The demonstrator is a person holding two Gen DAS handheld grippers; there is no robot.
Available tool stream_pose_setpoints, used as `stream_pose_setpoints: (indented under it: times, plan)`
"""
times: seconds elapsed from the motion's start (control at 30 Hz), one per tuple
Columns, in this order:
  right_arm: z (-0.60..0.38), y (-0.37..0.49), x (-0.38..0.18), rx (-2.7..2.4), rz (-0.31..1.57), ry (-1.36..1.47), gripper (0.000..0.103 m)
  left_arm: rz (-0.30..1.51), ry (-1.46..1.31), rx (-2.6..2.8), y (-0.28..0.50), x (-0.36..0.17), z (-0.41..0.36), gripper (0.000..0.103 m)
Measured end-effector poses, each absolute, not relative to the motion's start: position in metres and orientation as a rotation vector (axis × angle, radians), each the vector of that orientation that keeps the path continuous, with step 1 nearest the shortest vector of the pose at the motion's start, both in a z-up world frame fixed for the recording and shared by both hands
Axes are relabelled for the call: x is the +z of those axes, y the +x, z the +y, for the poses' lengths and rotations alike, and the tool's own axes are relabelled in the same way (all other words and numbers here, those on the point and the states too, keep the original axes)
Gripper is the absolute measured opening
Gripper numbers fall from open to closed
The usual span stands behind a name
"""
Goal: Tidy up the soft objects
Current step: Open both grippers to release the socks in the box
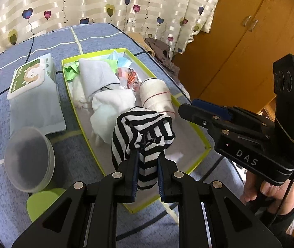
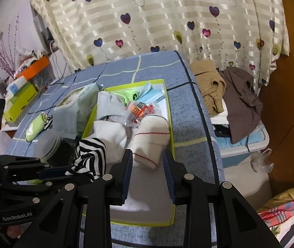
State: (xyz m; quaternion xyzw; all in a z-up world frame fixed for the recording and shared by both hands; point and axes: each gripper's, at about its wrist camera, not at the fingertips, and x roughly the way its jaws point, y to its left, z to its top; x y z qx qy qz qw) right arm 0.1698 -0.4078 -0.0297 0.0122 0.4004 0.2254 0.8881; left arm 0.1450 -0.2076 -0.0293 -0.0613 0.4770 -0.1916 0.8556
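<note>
Left gripper (image 1: 147, 157) clamped on striped sock (image 1: 142, 136), held over the box (image 1: 198, 136). Right gripper (image 2: 148, 165) parted, empty, above the box's near end. Box holds white socks (image 1: 109, 107), cream roll (image 1: 157, 95), grey cloth (image 1: 97, 72), masks (image 2: 153, 95).

A blue checked bed (image 1: 97, 39) carries a lime-rimmed box (image 1: 205, 142), wipes pack (image 1: 33, 91), perhaps stacked cups (image 1: 29, 161).

A box (image 1: 200, 134) sits mid-table, holding socks (image 1: 109, 107) and a rolled cloth (image 1: 157, 95) — wipes pack (image 1: 33, 82) to its left, stacked bowls (image 1: 29, 161) nearer — clothes (image 2: 229, 91), apparently on a bin, beyond the right edge.
</note>
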Motion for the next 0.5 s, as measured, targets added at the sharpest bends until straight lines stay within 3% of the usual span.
stream_pose_setpoints:
  times: [0.13, 0.5]
  plan:
    - [-0.408, 0.161, -0.027, 0.465, 0.830, 0.021, 0.034, 1.004, -0.134, -0.417, 0.140, -0.028, -0.207, 0.042]
    - [-0.405, 0.139, -0.013, 0.445, 0.812, 0.007, 0.037, 0.945, -0.159, -0.414, 0.124, -0.012, -0.195, 0.044]
